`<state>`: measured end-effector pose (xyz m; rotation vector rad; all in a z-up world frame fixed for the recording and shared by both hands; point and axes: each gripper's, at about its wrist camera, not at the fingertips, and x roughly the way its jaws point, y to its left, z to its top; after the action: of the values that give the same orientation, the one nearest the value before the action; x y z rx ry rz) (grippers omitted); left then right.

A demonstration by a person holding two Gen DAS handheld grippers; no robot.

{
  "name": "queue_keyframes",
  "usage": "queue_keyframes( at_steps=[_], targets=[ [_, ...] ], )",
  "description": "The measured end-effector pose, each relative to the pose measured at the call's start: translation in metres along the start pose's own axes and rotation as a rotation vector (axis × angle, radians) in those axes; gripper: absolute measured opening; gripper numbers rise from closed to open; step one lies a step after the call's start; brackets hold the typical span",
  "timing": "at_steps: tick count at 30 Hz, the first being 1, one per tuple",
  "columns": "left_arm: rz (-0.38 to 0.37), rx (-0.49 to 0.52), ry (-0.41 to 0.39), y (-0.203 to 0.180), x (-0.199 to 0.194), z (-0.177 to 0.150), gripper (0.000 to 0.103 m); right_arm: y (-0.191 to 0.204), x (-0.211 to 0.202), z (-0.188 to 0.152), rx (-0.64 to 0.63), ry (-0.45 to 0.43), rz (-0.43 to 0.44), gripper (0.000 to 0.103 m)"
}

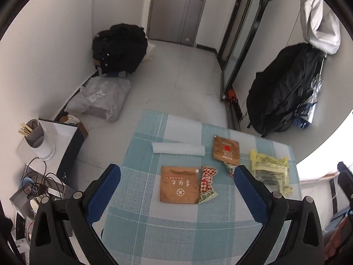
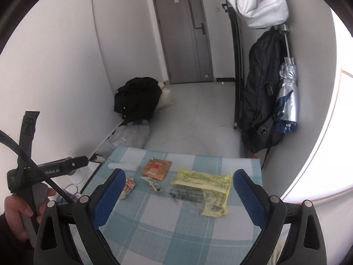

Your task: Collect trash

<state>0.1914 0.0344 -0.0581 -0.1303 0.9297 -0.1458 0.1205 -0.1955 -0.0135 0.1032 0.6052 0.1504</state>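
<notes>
Nearest the lens in both wrist views are the black linkage arms and blue ribbed pads of each claw, filling the lower third of the frame. The left gripper (image 1: 177, 190) has its jaws spread wide with nothing between the pads; through the gap, at centre frame, lies a flat brown paper sachet with white printed characters (image 1: 179, 184), with a crumpled red-and-white patterned wrapper (image 1: 207, 184) touching its right edge. The right gripper (image 2: 177, 195) likewise stands wide apart and empty, hovering clear of the blue-and-white checked tablecloth (image 2: 176, 231).

Between the right claw's pads, centre right, is a crinkled yellow plastic packet with black print (image 2: 201, 191); the same packet sits at the right of the left wrist view. Above it in both views is a smaller brown sachet with a red mark (image 2: 156, 168), and a scrap of clear printed wrapper (image 2: 154, 184) lies just below that. A rolled white foam sheet (image 1: 178, 149) rests toward the cloth's far edge, upper centre. At lower left of the right wrist view a hand (image 2: 17, 212) grips the handle of the other tool.

Step in hand: the approach. All litter lies on the cloth, none collected, and no bin shows. Next move, as judged: each claw descends onto the piece framed by its pads, then closes. The flat sachet offers little edge; a pinch at a corner or raised fold seems needed, and the thin film may slip.
</notes>
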Motion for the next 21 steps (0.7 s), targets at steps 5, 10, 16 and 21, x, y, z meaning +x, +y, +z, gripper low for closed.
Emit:
queue_keyframes(
  at_steps=[5,10,16,21],
  targets=[
    [-0.055,0.006,0.104,0.009,0.031,-0.007,0.101,0.000,0.020,0.007,-0.017,0.013,0.010,0.099],
    [-0.064,0.050,0.195,0.005,0.058,-0.013,0.101,-0.007,0.032,0.000,0.017,0.042,0.005,0.099],
    [0.031,0.059,0.247,0.010,0.075,-0.017,0.101,-0.013,0.044,-0.001,0.048,0.072,0.009,0.099],
    [0.070,0.100,0.256,0.006,0.079,-0.018,0.101,-0.019,0.052,-0.002,0.087,0.105,0.021,0.099]
  ],
)
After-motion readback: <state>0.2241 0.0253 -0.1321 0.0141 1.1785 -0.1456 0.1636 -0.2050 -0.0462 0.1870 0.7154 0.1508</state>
